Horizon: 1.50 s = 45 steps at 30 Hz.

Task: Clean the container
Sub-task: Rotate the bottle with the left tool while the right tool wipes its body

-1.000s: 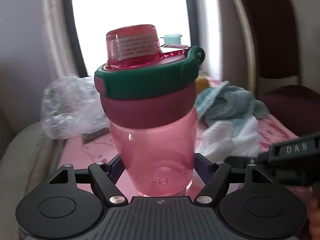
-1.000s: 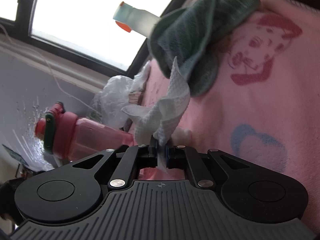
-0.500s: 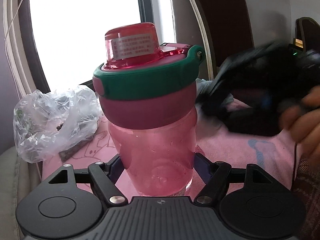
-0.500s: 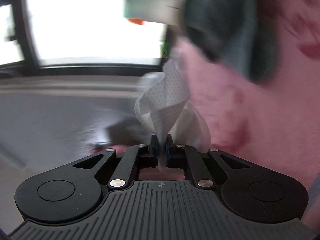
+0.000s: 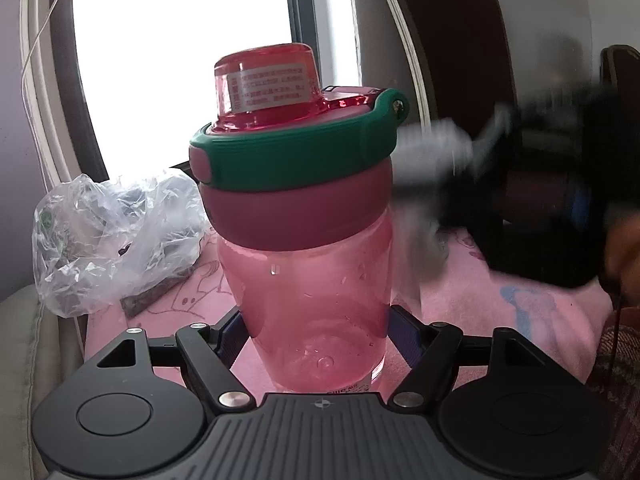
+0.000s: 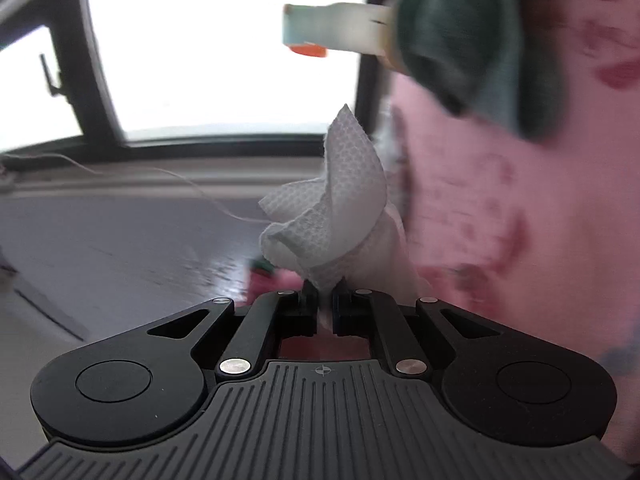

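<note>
While it stands upright with its long axis vertical and its cap toward the ceiling, the translucent pink plastic bottle (image 5: 316,280) with a green-and-maroon lid sits between the two fingers of the left gripper (image 5: 316,334), which are spread wide around its lower body and press against it on both sides. Its base is over the pink cartoon-printed cloth (image 5: 500,304) that covers the surface. Just to the bottle's right in the left wrist view, a motion-blurred white embossed paper towel (image 5: 432,148) hangs close to the lid's hinge side; whether it touches the bottle cannot be told through the blur. That towel is pinched in the right gripper (image 6: 325,304), whose fingers are pressed nearly together on the towel's lower end while the crumpled upper part fans out above them (image 6: 332,208). A hand (image 5: 620,256) shows blurred at the right edge behind that black tool. Left of the bottle lies a crumpled clear plastic bag (image 5: 108,236) near the bright window (image 5: 180,60). Seen from the right wrist, a dark green knitted cloth (image 6: 472,44) lies on the pink cover, with a pale bottle with an orange end (image 6: 332,32) beside it against the window.
</note>
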### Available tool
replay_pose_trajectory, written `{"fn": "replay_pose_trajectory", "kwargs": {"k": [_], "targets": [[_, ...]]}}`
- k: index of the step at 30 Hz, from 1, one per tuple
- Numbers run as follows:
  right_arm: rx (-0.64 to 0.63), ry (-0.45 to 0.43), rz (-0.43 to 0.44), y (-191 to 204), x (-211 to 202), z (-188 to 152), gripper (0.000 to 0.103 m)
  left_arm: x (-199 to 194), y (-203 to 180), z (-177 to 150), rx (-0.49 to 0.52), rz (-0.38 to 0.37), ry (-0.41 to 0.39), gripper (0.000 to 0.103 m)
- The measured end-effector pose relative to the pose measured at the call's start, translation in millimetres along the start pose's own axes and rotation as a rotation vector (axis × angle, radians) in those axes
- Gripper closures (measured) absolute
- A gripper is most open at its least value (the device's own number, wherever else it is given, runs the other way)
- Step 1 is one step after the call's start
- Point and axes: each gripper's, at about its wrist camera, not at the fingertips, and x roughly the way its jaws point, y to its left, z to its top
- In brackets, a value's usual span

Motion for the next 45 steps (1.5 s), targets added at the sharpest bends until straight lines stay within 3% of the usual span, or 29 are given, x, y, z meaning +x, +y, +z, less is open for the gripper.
{"fn": "replay_pose_trajectory", "kwargs": {"k": [1, 6, 10, 11, 12, 14, 18, 21, 27, 29, 34, 36, 41, 43, 44, 45], "targets": [[-0.011, -0.003, -0.032, 1, 4, 2, 0.095, 1, 0, 0, -0.002, 0.004, -0.001, 0.031], [0.015, 0.023, -0.383, -31, 20, 0, 0.096, 3, -2, 1, -0.001, 0.020, 0.000, 0.031], [-0.003, -0.044, -0.368, -34, 7, -8, 0.095, 5, -2, 2, 0.002, 0.025, 0.006, 0.031], [-0.040, -0.057, -0.380, -28, 3, -9, 0.089, 5, -2, 2, 0.002, 0.026, 0.008, 0.031], [-0.077, -0.070, -0.392, -22, -2, -9, 0.076, 6, -1, 2, 0.002, 0.026, 0.009, 0.031], [-0.147, -0.098, -0.427, -10, -8, -7, 0.061, 6, -2, 3, 0.000, 0.030, 0.014, 0.030], [-0.283, -0.115, -0.485, -1, -31, -4, 0.054, 7, -8, 5, -0.043, 0.084, 0.051, 0.024], [-0.298, -0.120, -0.486, -9, -40, -3, 0.055, 7, -14, 7, -0.049, 0.116, 0.051, 0.015], [-0.333, -0.133, -0.485, -10, -41, -5, 0.054, 7, -24, 11, -0.040, 0.162, 0.042, 0.012], [-0.334, -0.136, -0.484, -9, -41, -6, 0.054, 7, -27, 13, -0.037, 0.178, 0.038, 0.029], [-0.342, -0.170, -0.481, -1, -41, -5, 0.047, 7, -35, 17, -0.029, 0.217, 0.030, 0.031], [-0.394, -0.178, -0.501, 8, -33, -5, 0.043, 6, -26, 14, -0.025, 0.167, 0.018, 0.031], [-0.512, -0.161, -0.574, 21, 7, -3, 0.046, 4, 1, 6, -0.082, 0.034, -0.007, 0.032], [-0.531, -0.141, -0.624, 16, 23, -3, 0.067, 6, 4, 4, -0.094, 0.012, -0.011, 0.032], [-0.539, -0.130, -0.656, 11, 29, -3, 0.084, 7, 2, 4, -0.087, 0.016, -0.013, 0.032], [-0.549, -0.132, -0.672, 8, 30, -3, 0.088, 7, 1, 5, -0.083, 0.018, -0.014, 0.032]]}}
